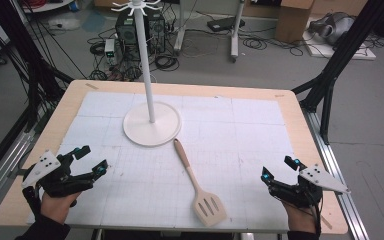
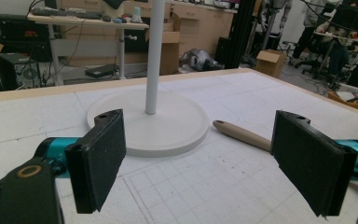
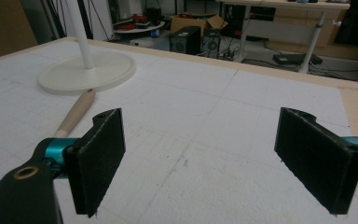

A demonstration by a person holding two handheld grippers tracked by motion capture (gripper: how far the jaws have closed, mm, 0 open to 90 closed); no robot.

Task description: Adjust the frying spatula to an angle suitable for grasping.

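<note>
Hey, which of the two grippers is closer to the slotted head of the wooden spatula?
The right gripper. The spatula lies slanted, its slotted head pointing toward the table's near right, while the left gripper sits farther off.

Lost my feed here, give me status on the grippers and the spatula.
Left gripper open, empty. Right gripper open, empty. Wooden spatula flat on the mat between them, handle toward the white stand, untouched. Nothing in the way.

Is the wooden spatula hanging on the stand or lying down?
Lying flat on the table, its handle pointing toward the stand; the spatula is untouched.
</note>
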